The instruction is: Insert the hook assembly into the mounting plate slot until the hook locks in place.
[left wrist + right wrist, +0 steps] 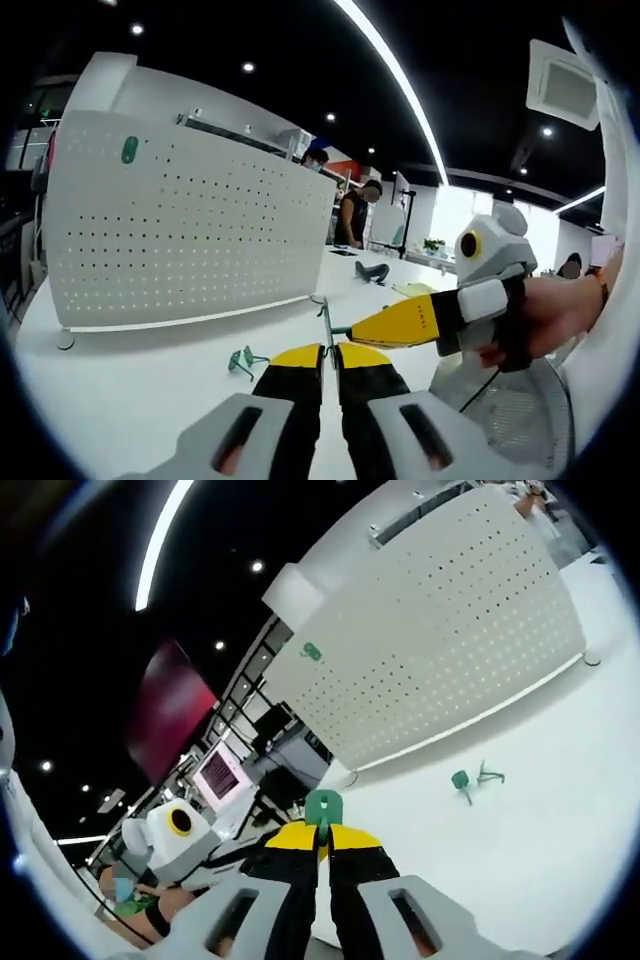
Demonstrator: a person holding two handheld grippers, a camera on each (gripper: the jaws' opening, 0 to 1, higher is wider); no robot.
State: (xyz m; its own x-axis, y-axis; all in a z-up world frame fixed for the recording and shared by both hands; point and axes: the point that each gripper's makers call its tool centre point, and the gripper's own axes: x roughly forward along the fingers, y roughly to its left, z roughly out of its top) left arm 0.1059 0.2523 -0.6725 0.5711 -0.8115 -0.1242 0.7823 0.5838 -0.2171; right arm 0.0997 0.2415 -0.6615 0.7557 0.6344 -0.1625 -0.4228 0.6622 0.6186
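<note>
Both claws are pressed together. Right claw (pixel 322 832) pinches a green hook (pixel 323 805) between its yellow-and-black tips, the hook's flat head standing just above them; in the left gripper view this same claw (pixel 352 331) comes in from the right, held by a hand (pixel 555 313), with a thin wire part at its tip. Left claw (pixel 330 352) has its yellow tips closed together with nothing visible between them.

On the white table (pixel 130 390) stands an upright white perforated mounting plate (pixel 180 230), set well back from the claws. One green hook (pixel 129 150) sits on the plate near its upper corner. Another loose green hook (pixel 243 361) lies on the table in front of the plate, near the left claw. No brand, label or writing can be read on any of these.
</note>
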